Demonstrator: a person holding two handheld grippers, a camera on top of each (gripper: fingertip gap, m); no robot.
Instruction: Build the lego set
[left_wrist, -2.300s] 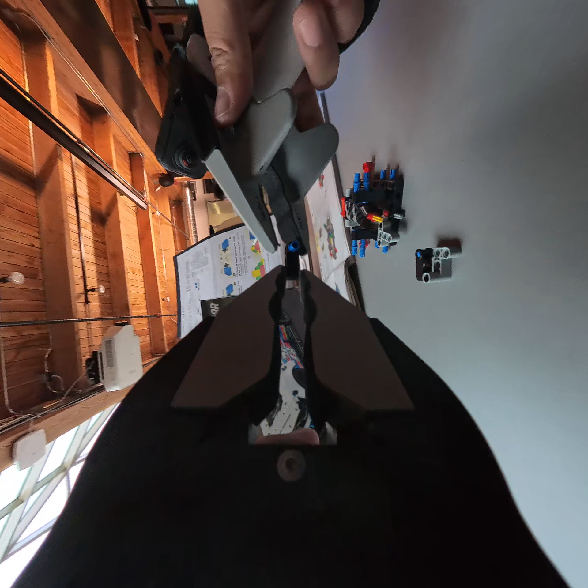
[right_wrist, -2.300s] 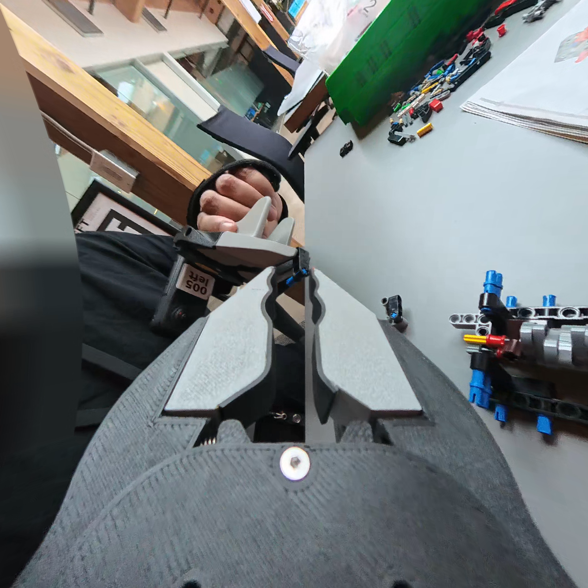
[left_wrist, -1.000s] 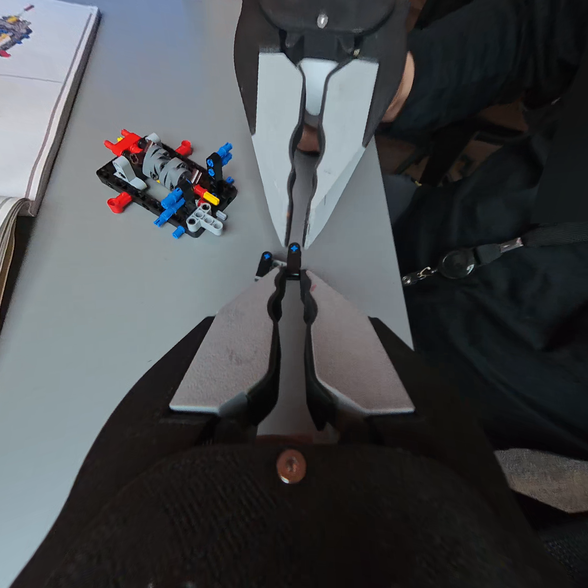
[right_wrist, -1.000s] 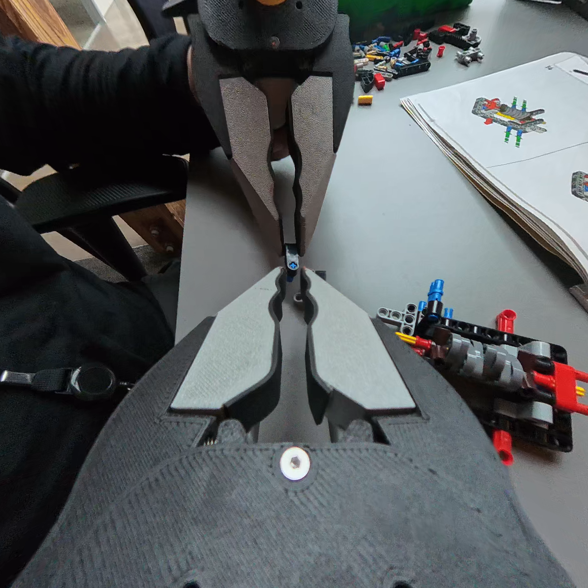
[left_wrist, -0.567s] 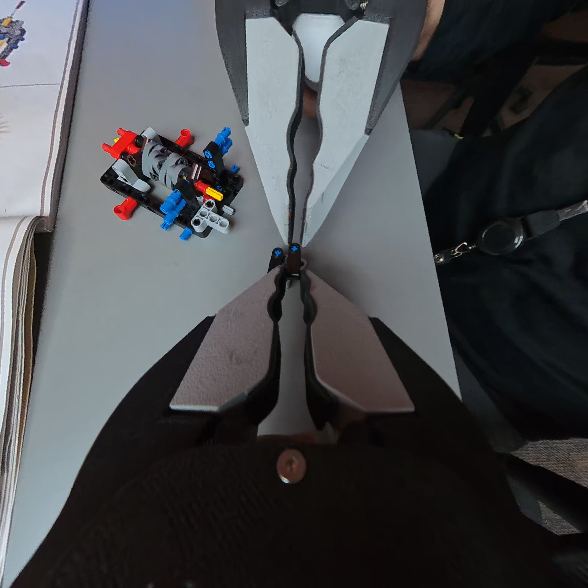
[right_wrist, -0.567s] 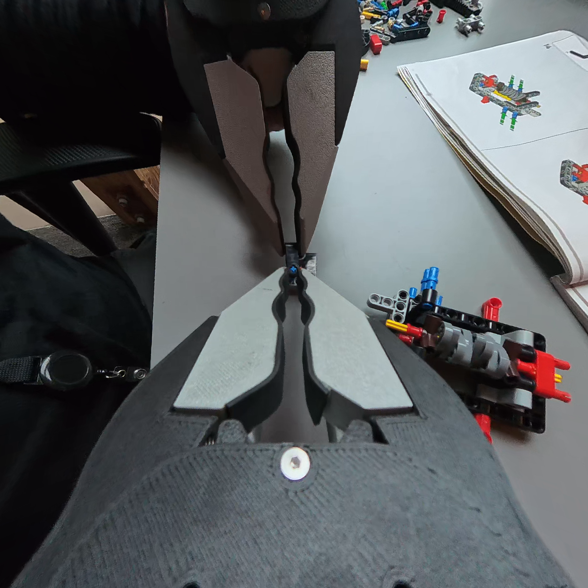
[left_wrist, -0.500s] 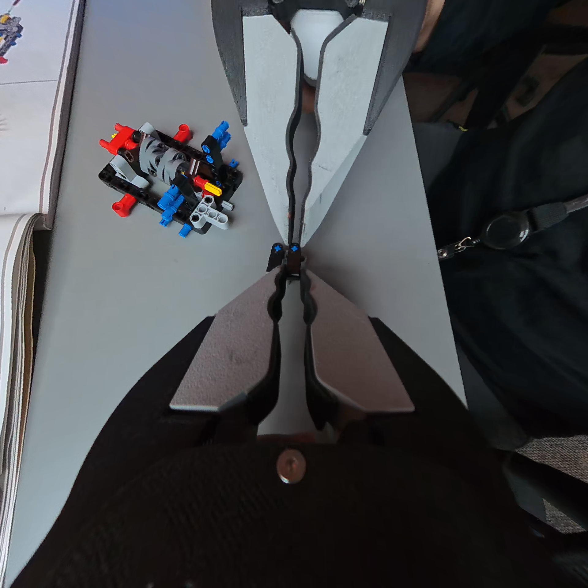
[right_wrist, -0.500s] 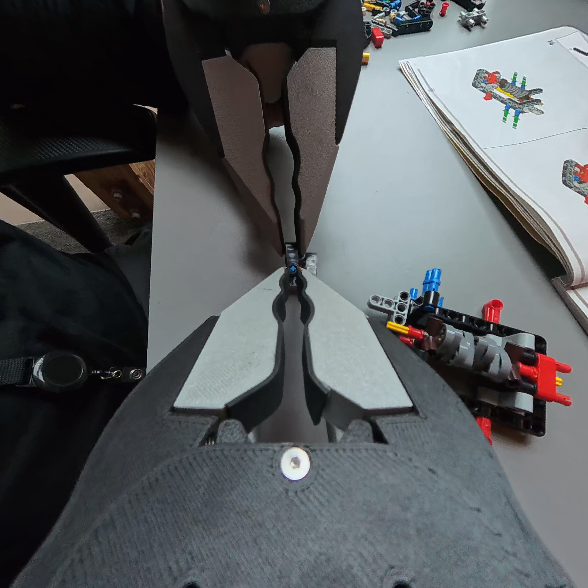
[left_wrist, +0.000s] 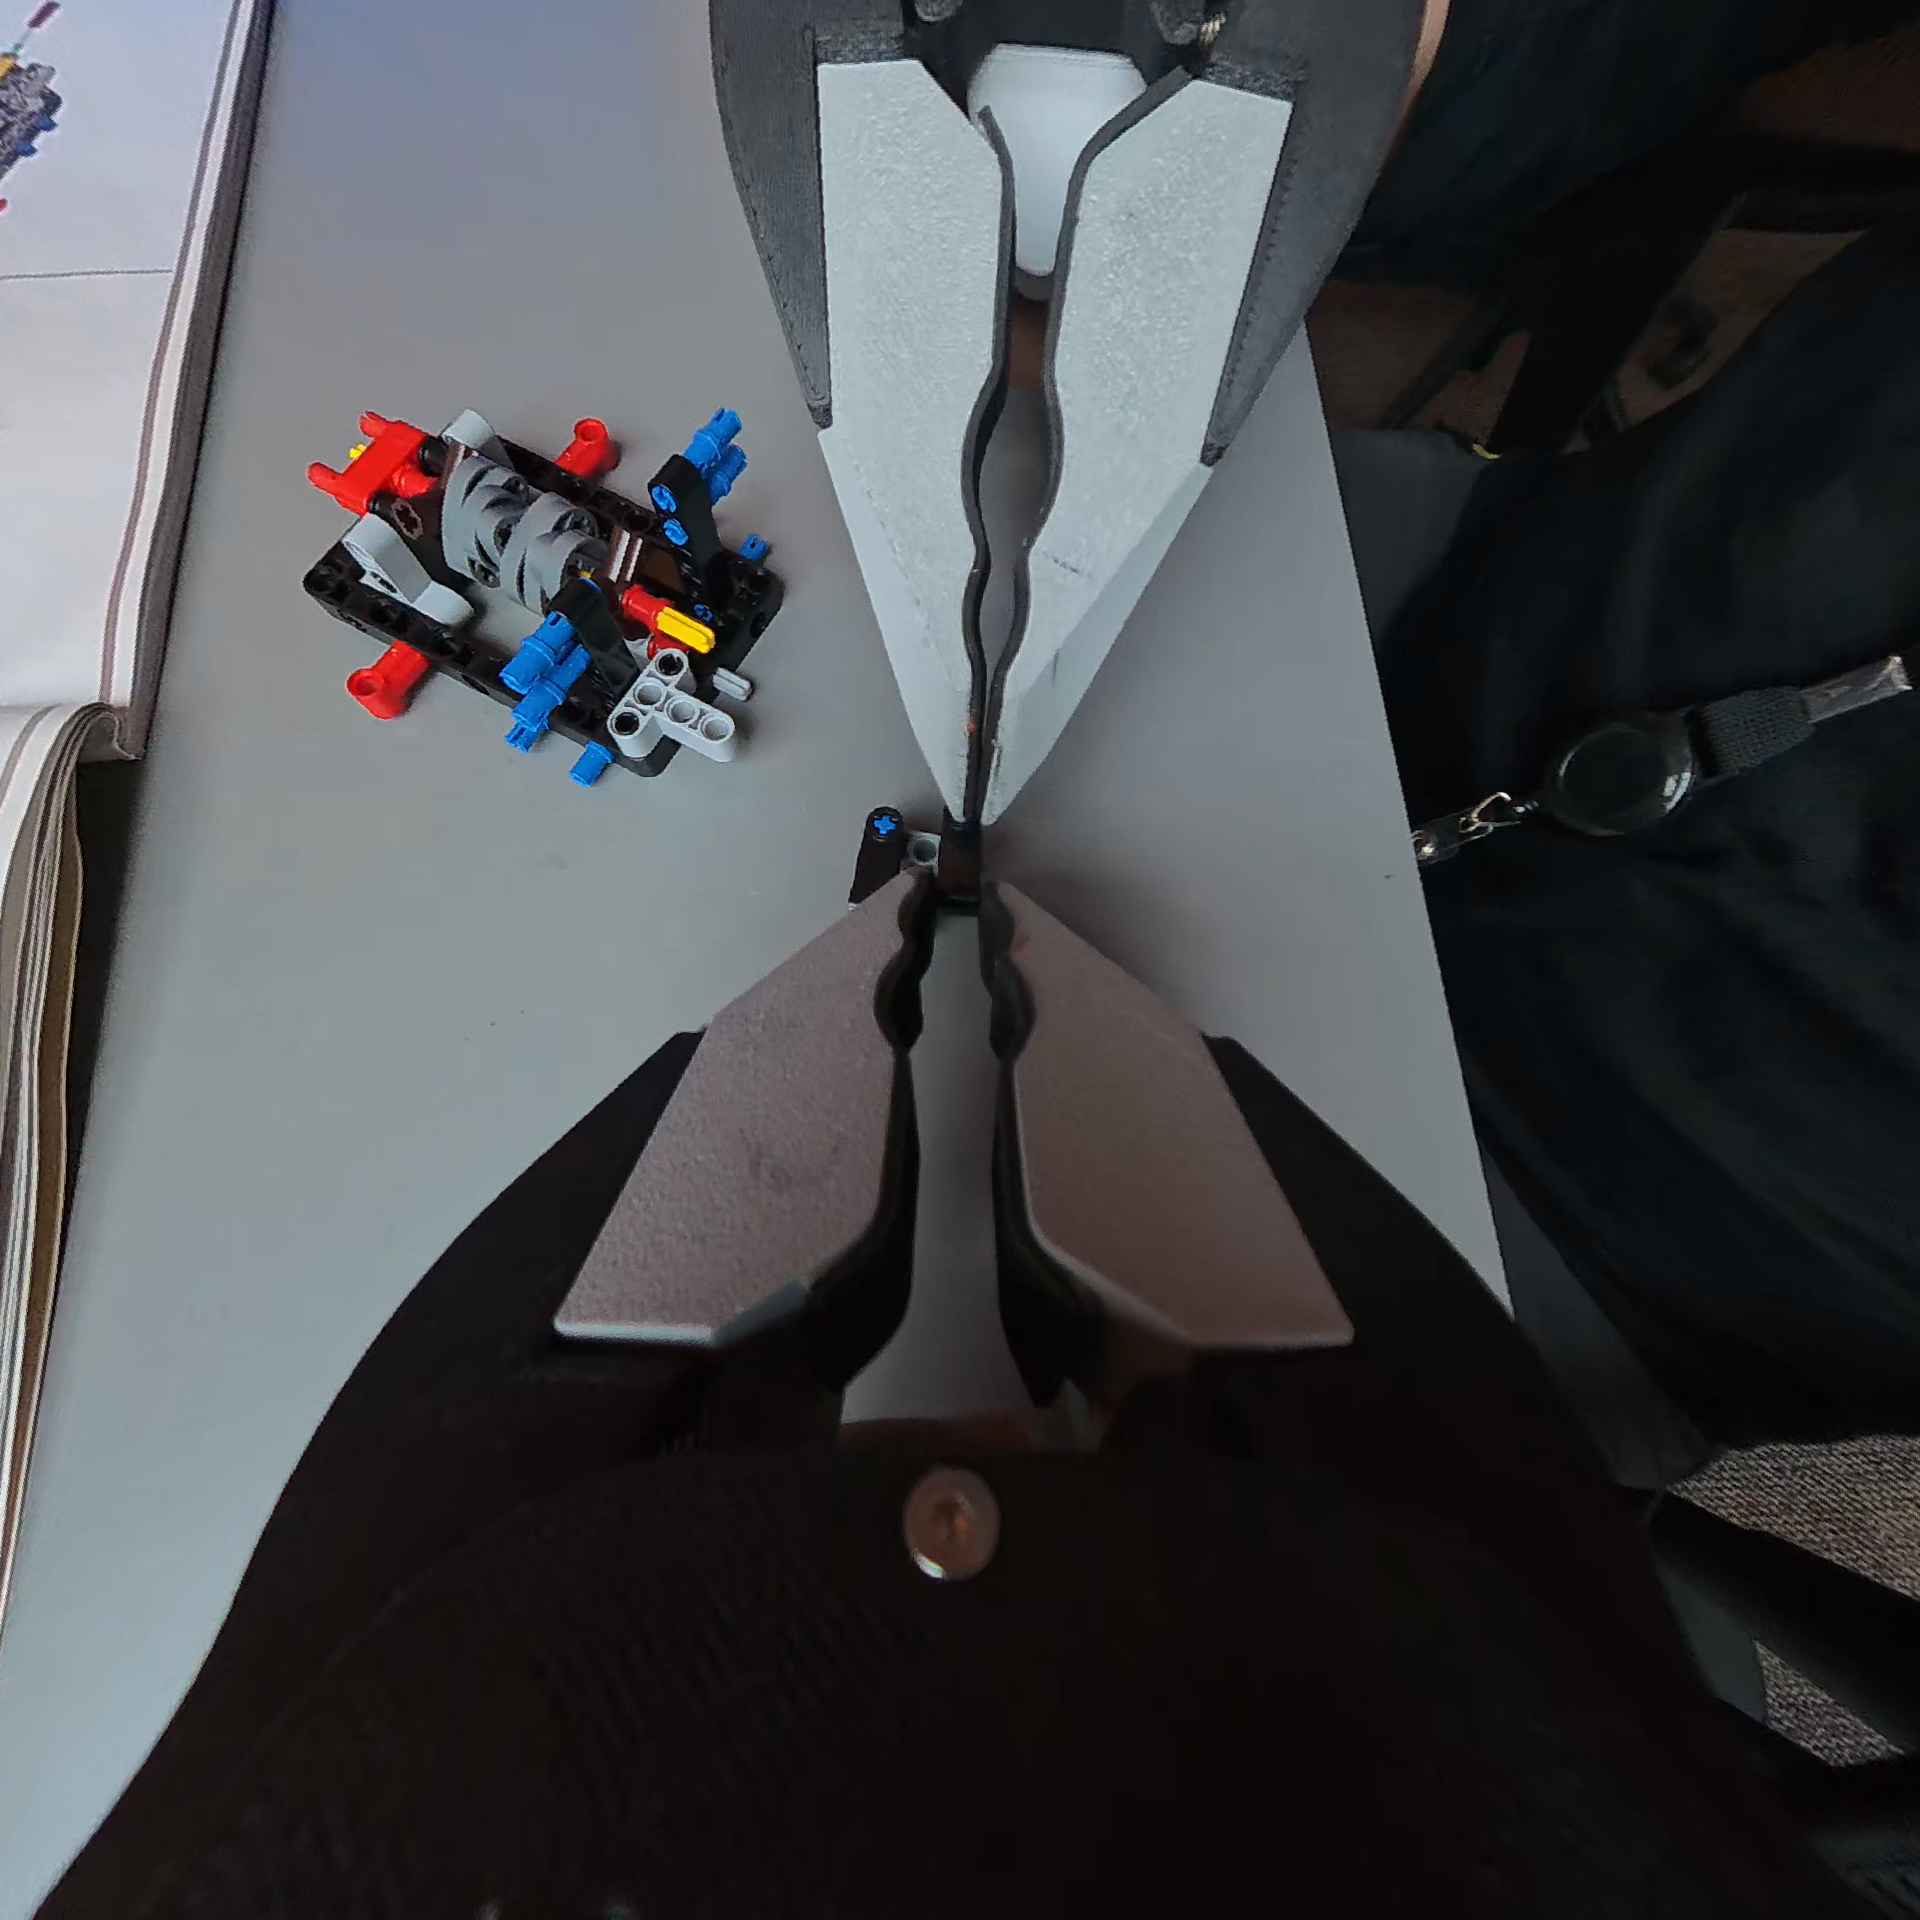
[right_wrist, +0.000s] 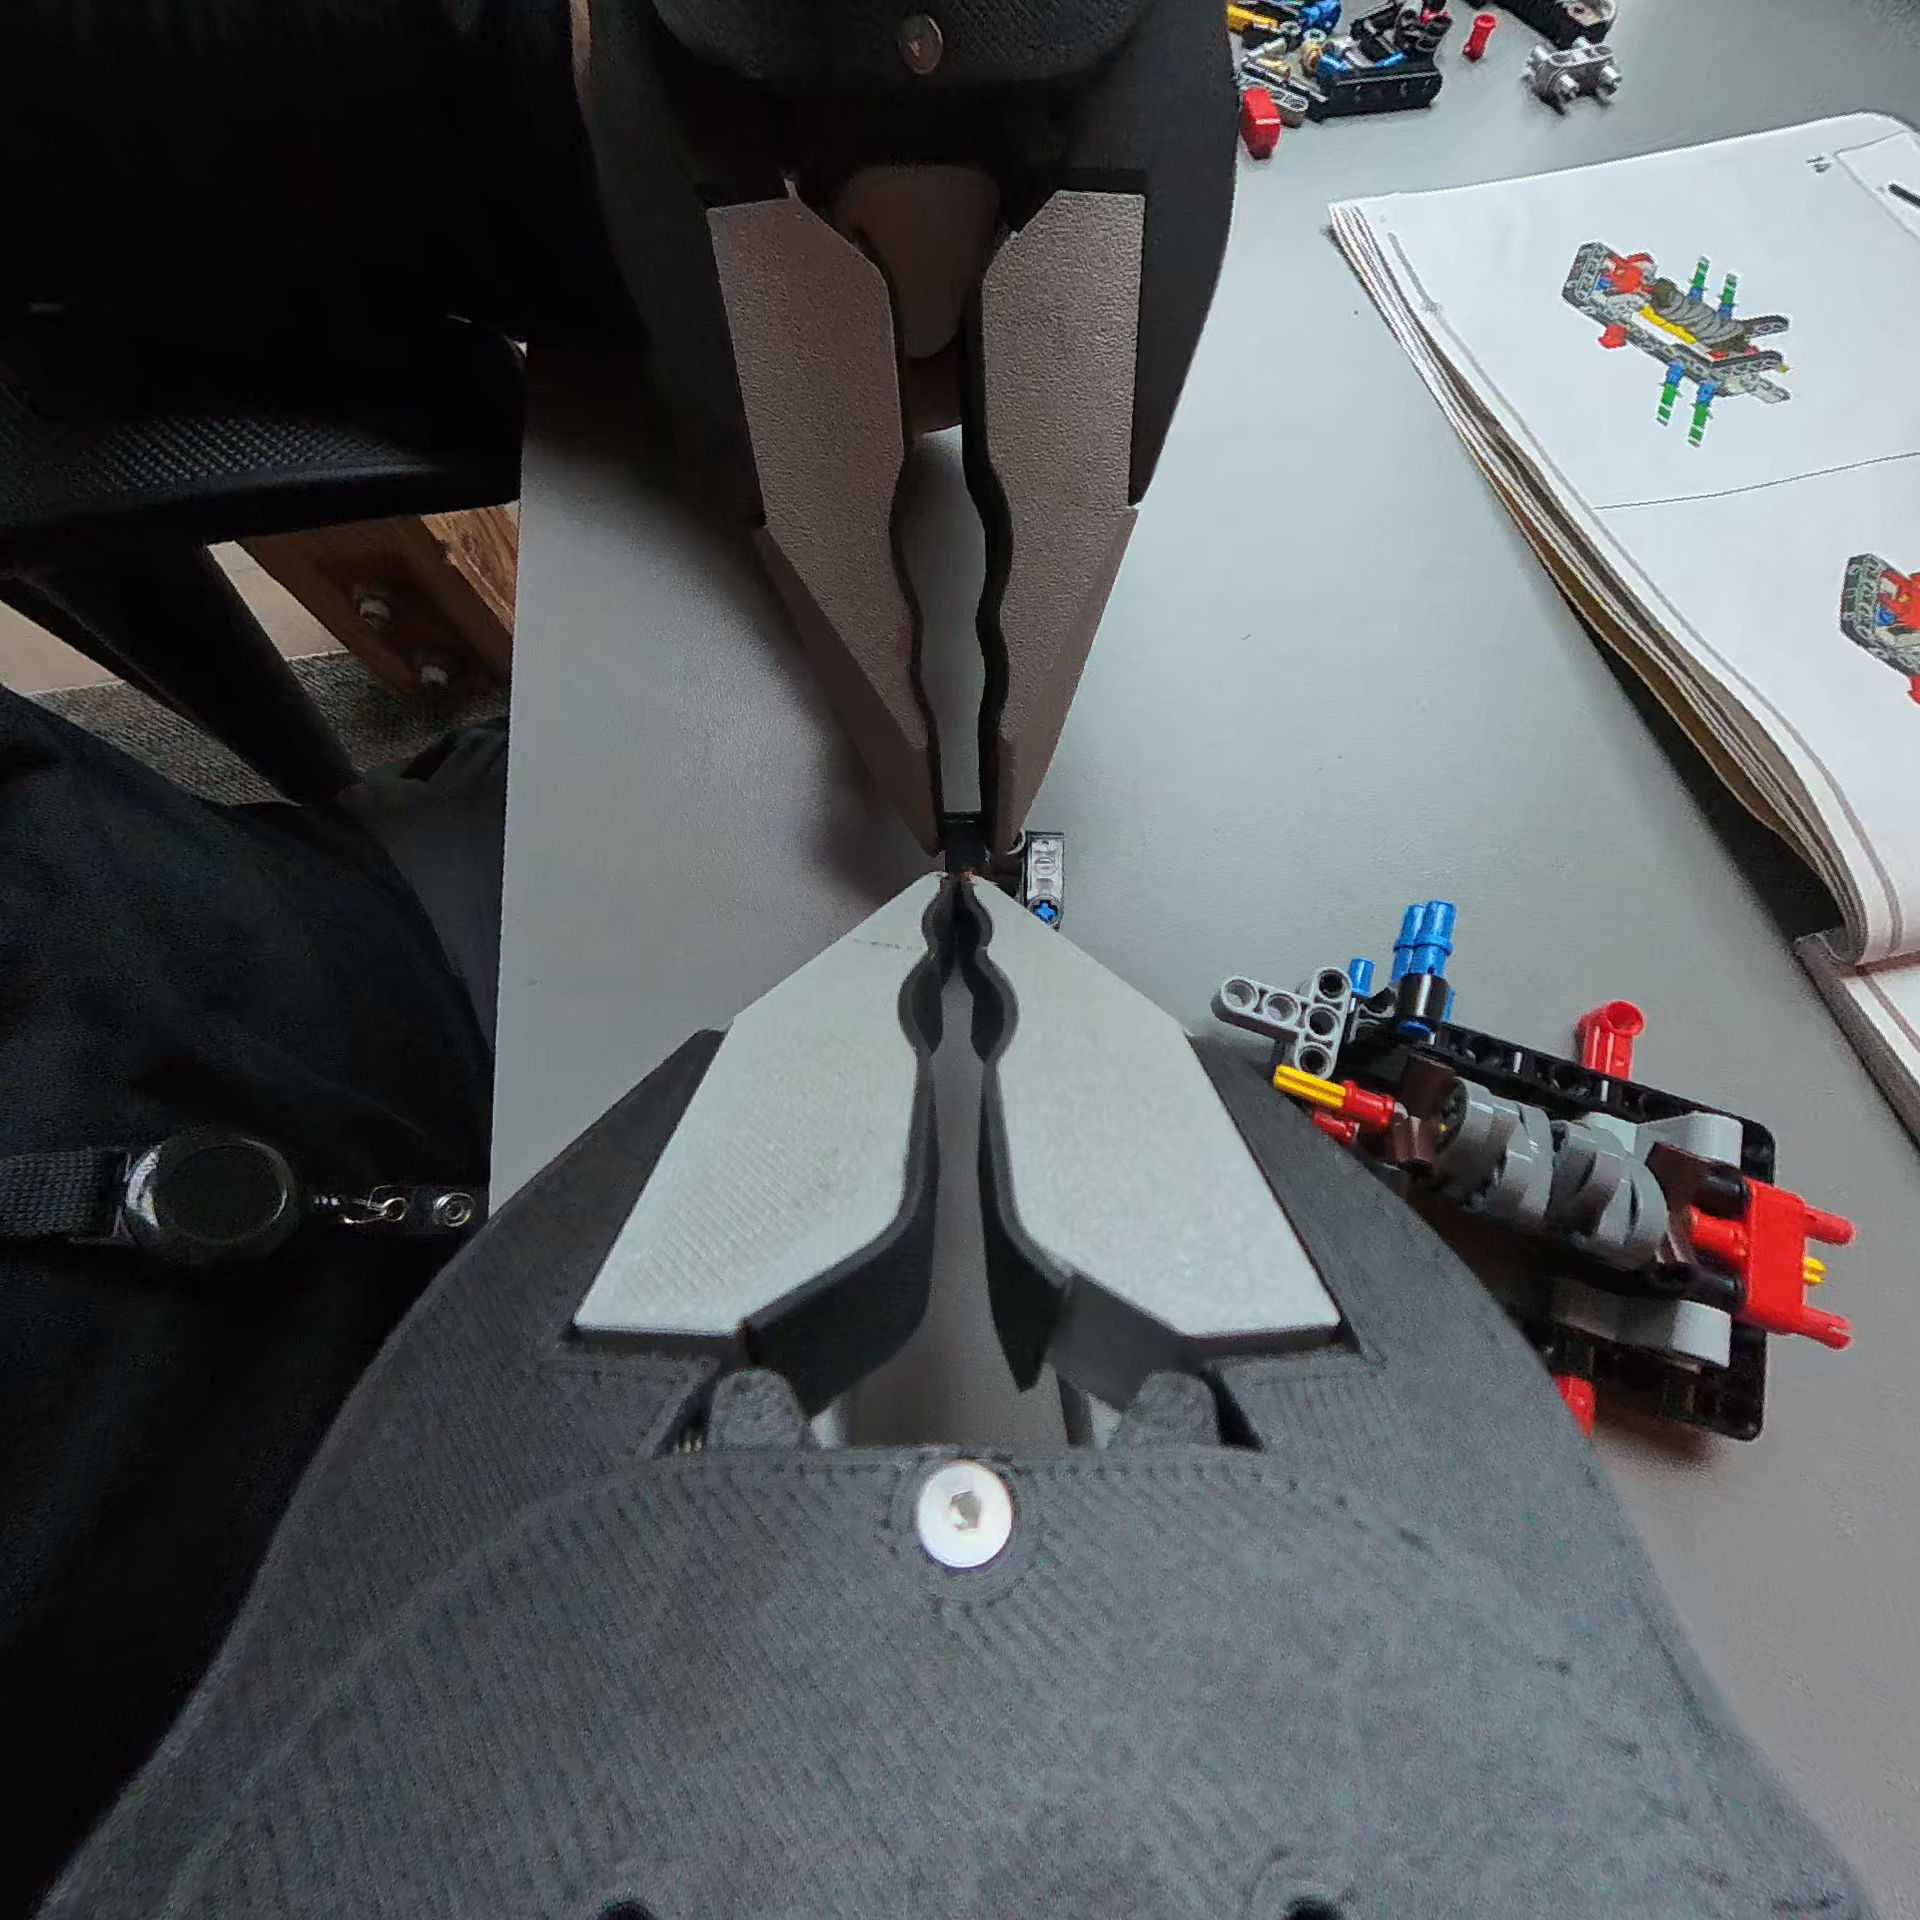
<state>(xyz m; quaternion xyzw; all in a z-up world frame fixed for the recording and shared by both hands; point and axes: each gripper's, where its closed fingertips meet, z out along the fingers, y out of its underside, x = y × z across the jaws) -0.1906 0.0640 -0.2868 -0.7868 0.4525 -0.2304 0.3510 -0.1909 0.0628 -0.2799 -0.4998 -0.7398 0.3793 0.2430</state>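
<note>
Where both tips meet above the grey table (left_wrist: 436, 1039), left gripper (left_wrist: 958, 894) and right gripper (right_wrist: 961, 902) pinch one small black piece (left_wrist: 960, 860), mostly hidden; the lego model (left_wrist: 551, 592) lies well apart.

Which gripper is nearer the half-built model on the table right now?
Neither clearly: the left gripper and right gripper meet tip to tip, both pinching one small black piece beside the model.
</note>
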